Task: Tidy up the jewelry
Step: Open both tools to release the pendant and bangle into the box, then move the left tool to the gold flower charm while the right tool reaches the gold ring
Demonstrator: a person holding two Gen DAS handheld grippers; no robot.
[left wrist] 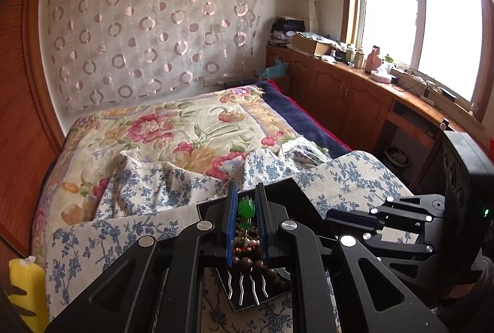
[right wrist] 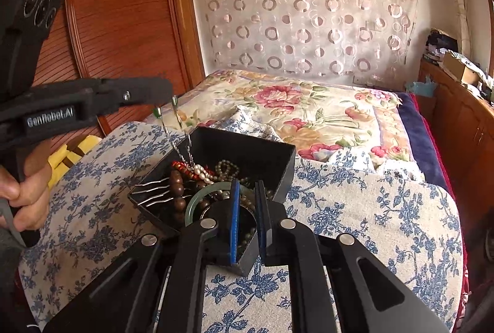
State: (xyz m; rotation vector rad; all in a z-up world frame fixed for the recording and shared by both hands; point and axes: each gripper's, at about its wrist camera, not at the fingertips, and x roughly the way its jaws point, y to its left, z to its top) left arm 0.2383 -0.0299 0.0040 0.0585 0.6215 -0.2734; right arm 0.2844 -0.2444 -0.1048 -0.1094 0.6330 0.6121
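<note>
On the left, the left gripper point(right wrist: 168, 95) has its fingers pinched on a thin silver chain with green beads point(right wrist: 177, 132), which hangs into the open black square box point(right wrist: 285, 166) on the blue-flowered bed cover point(right wrist: 370, 209). Inside the box: brown wooden beads point(right wrist: 179, 187), pearls, a pale green bangle point(right wrist: 197, 203), wavy metal hairpins point(right wrist: 154, 194). On the right, the right gripper point(right wrist: 247, 209) has its fingers clamped on the box's near wall.

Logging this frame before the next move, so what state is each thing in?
Left gripper: shut on silver chain.
Silver chain: hanging taut into the box.
Right gripper: shut on the box wall.
Black box: open, full of jewelry.
Green bangle: lying in box.
</note>
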